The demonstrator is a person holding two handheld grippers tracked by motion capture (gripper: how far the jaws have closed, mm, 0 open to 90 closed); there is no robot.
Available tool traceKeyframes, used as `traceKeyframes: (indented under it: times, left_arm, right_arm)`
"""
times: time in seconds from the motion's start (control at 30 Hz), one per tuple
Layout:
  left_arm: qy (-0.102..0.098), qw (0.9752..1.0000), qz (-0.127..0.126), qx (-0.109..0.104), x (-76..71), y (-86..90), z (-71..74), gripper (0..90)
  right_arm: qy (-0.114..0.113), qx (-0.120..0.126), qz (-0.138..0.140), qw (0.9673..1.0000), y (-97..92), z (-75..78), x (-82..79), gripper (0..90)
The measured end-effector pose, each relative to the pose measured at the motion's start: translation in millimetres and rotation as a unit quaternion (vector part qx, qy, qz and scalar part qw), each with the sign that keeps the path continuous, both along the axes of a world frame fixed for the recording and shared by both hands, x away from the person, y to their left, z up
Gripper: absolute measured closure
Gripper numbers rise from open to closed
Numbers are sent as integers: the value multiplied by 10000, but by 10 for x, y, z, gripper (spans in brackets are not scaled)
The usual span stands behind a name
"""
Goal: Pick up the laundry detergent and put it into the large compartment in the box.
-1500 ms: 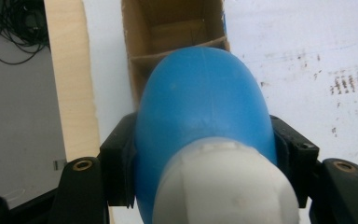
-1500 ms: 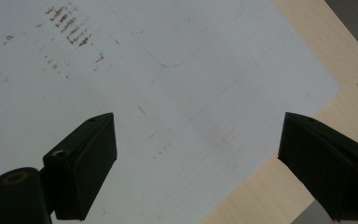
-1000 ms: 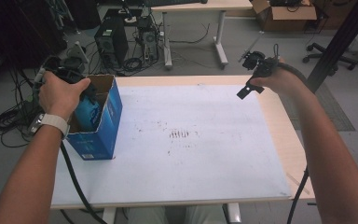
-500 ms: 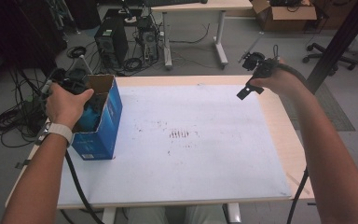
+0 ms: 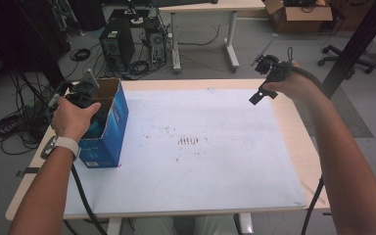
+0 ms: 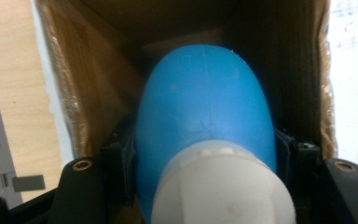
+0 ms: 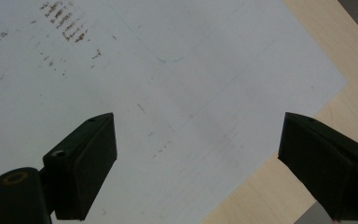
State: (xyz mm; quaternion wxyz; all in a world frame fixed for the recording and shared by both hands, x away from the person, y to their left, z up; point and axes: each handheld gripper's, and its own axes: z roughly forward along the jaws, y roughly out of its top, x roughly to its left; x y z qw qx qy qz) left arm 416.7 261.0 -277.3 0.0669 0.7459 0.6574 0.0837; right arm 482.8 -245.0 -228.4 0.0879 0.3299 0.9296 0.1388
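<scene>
Gripping blue bottle [image 6: 205, 107] inside cardboard box [image 5: 108, 128] with left gripper [image 6: 205, 154] jaws closed around it; holding right gripper [image 7: 198, 154] jaws wide, empty, over tabletop [image 5: 200, 161]; lifting out apparently pending.

No legible text, label or number on anything.

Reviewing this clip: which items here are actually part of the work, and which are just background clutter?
In use:
- blue box
- blue and white object inside it, gripped by the left gripper
- right gripper, open above the white mat

Just around:
- computer towers
- floor cables
- cardboard box
</scene>
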Motion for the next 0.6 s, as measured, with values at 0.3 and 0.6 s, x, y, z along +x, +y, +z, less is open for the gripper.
traceKeyframes:
  times: [0.3,0.6]
  left_arm:
    - [23,10000,3,-21,18,5,-6,372]
    - [-6,10000,41,-70,26,13,30,323]
  right_arm:
    - [23,1,3,10000,5,-22,4,115]
    - [53,9,19,10000,3,-40,2,115]
